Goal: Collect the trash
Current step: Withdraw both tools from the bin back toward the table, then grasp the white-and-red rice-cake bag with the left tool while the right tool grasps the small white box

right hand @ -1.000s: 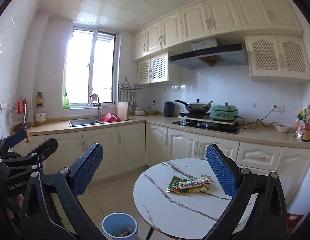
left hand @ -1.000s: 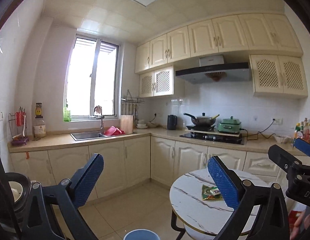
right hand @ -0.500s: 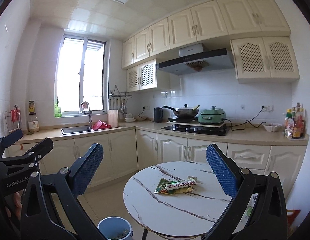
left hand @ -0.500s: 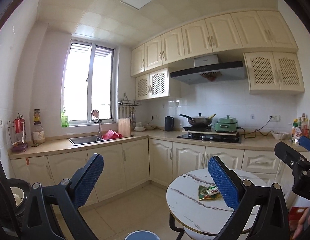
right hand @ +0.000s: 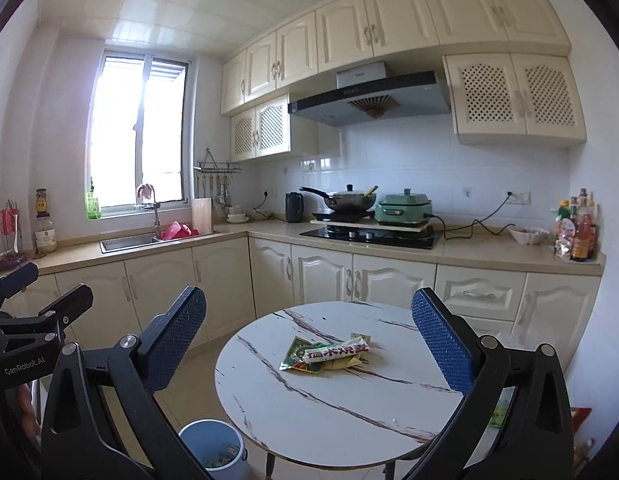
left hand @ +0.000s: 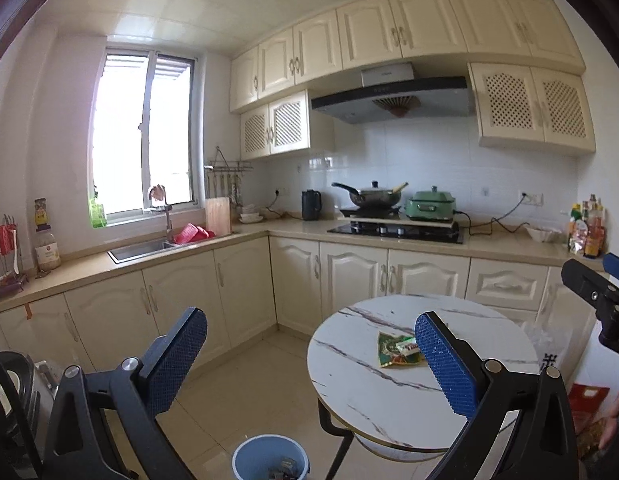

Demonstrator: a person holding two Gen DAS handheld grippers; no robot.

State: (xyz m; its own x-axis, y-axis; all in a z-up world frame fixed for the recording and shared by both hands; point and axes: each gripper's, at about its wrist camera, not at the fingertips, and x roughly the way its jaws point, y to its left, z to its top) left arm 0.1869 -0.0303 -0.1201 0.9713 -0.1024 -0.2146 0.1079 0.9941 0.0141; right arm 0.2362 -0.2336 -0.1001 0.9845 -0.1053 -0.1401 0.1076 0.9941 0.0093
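Note:
Green and white snack wrappers [right hand: 327,356] lie near the middle of a round white marble table [right hand: 349,420]; they also show in the left wrist view [left hand: 397,354]. A blue trash bin [right hand: 213,448] with some litter inside stands on the floor left of the table, also in the left wrist view [left hand: 269,458]. My right gripper [right hand: 309,344] is open and empty, held back from the table. My left gripper [left hand: 311,360] is open and empty, to the left of the table and above the bin.
Cream cabinets and a counter [right hand: 489,254] run along the back and left walls, with a sink [right hand: 129,242], a stove with a wok [right hand: 349,200] and a green cooker [right hand: 405,208]. Bottles [right hand: 577,232] stand at the counter's right end. Tiled floor lies between table and cabinets.
Both grippers have drawn back and tilted, so the table and wrappers sit lower and nearer the middle of each view. Both stay open and empty.

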